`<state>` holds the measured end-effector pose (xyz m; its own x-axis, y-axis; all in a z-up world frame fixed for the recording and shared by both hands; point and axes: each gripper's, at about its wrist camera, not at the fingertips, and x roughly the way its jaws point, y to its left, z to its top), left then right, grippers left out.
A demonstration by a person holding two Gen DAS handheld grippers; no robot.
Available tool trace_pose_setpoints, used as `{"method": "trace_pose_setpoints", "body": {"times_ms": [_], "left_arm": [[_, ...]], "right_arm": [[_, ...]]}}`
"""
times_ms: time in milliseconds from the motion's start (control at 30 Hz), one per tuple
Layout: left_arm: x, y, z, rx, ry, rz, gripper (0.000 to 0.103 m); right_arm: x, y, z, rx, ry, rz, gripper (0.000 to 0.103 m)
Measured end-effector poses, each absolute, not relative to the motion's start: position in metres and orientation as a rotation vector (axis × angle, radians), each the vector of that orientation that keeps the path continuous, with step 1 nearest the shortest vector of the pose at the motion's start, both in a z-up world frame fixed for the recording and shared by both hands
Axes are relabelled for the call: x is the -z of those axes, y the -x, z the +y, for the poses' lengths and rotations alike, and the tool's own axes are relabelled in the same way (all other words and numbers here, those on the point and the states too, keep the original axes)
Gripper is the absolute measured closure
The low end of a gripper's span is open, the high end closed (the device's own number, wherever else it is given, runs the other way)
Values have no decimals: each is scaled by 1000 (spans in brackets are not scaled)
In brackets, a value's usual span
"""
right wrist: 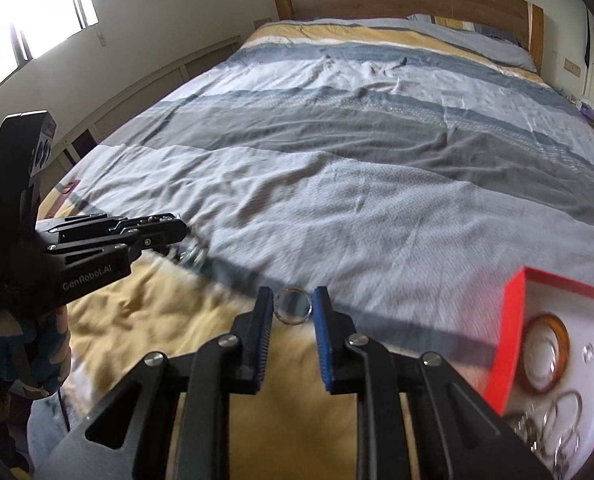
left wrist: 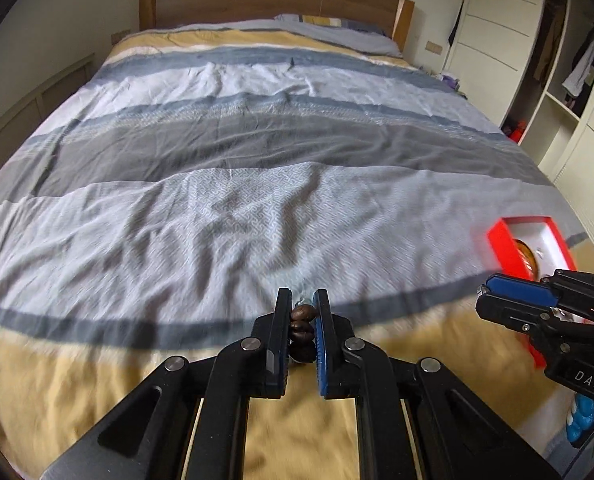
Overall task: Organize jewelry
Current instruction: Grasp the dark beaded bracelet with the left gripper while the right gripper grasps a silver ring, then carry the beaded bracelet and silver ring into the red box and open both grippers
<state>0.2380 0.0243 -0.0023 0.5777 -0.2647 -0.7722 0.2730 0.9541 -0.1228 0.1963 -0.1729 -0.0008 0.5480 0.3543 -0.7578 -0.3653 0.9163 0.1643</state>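
The left hand-held gripper (left wrist: pixel 301 320) is clenched on a string of dark brown beads (left wrist: pixel 301 322), pinched above the yellow foot of the bed (left wrist: pixel 257 200), well left of the red box (right wrist: pixel 515 320). The right hand-held gripper (right wrist: pixel 292 306) grasps a thin metal ring (right wrist: pixel 292 306) by its rim, just left of that box. Both pieces look light — the beads hard but loosely strung, likely to swing; the ring stiff, smooth and slippery, best held across its width. Inside the box lie an amber bangle (right wrist: pixel 563 330) and silver hoops (right wrist: pixel 567 420). Readable writing: "GenRobot.AI" on 1 gripper, "DAS" on the other.
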Motion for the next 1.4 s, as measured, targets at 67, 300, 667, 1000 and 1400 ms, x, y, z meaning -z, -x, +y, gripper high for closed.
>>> {"method": "trace_pose_setpoints", "body": {"times_ms": [67,300,667,1000,1400], "left_arm": [[-6,-220,27,319,-6,890,93],[-27,-161,29,334,-11,855,93],[-45,-107,6,375,-36,827,93],[-58,-108,-89,524,-105,826,93],[-49,-163,-232,688,-154,871,93]], "right_arm": [[-6,-178,-174,-425,13,885,84],[-24,-117,-178,-424,16,850,84],[-34,-54,-209,-378,-9,812,84],[-17,-39,-296,-249,-96,823,84],[-1,-95,-405,-112,-141,849,84]]}}
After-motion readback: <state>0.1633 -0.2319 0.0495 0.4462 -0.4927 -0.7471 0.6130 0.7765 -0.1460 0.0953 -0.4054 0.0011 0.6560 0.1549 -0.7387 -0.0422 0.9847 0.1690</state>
